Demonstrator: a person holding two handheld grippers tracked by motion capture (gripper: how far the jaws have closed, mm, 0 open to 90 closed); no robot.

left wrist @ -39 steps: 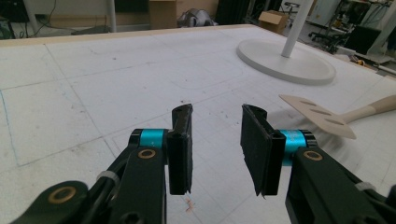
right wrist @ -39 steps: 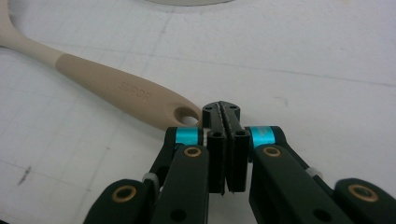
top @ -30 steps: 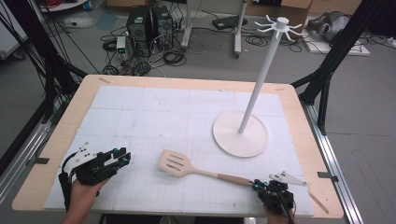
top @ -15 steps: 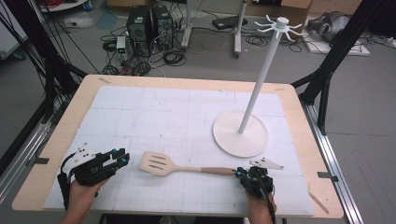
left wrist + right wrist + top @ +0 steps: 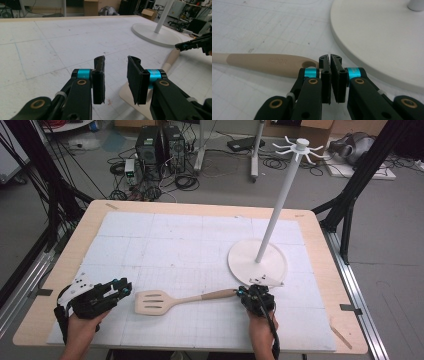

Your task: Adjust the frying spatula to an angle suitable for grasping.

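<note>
Beige spatula (image 5: 175,300) has slid left across the bench, pushed by my right gripper (image 5: 256,299), jaws pressed together against its handle end. Blade now just ahead of my left gripper (image 5: 107,292), jaws spread.

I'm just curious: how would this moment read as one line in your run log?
left gripper: open, beside spatula head | right gripper: shut, empty, at spatula handle end | hook stand: upright

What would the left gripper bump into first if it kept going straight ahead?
Probably the spatula. The left gripper has its jaws open, with the spatula's slotted head just in front and partly under its right jaw, though depth is hard to judge.
</note>
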